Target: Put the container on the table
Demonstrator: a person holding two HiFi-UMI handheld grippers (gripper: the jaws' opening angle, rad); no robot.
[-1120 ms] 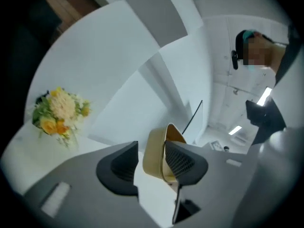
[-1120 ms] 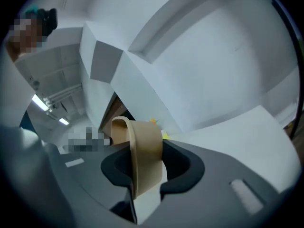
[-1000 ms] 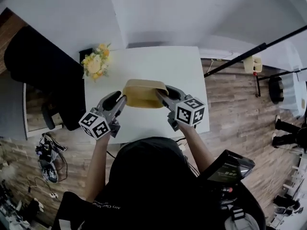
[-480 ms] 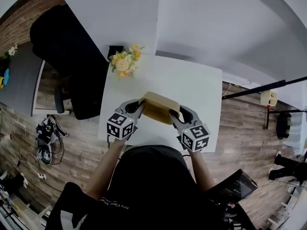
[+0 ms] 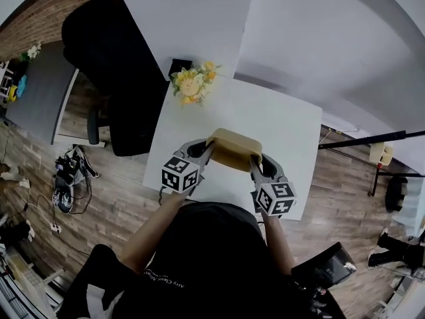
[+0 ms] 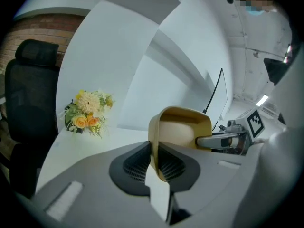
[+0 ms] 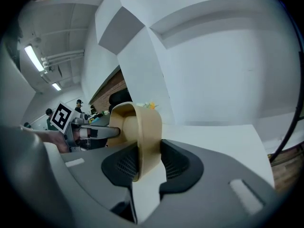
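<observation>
– Currently, where is the container (image 5: 234, 149) seen?
– It is held between both grippers over the white table (image 5: 285, 121), towards its near edge and in front of the person. Contact between its base and the tabletop can't be confirmed from any view.
– Left gripper (image 5: 209, 150) state?
– It is pinched on the container's left wall. In the left gripper view the thin tan wall (image 6: 183, 127) is clamped between the ribbed pads (image 6: 135, 165), with no gap seen on either side. The marker cube (image 5: 180, 173) is seen at the near end.
– Right gripper (image 5: 255, 165)?
– Its jaws are closing on the opposite wall. In the right gripper view the wall (image 7: 145, 127) is sandwiched between both pads (image 7: 178, 163), and contact is seen on each face. Its cube (image 5: 274, 198) is seen closest to the person.
– Can each gripper be seen from the other?
– Yes. The right gripper (image 6: 223, 140) is seen on the far side from the left gripper view. The left gripper (image 7: 95, 132) is seen likewise from the right one.
– Surroundings?
– A yellow flower bunch (image 5: 191, 84) is placed at the table's far left corner, well apart from the container. A black office chair (image 5: 106, 58) is parked beside the table on the left. Wood-plank floor (image 5: 119, 198) is seen around it.
</observation>
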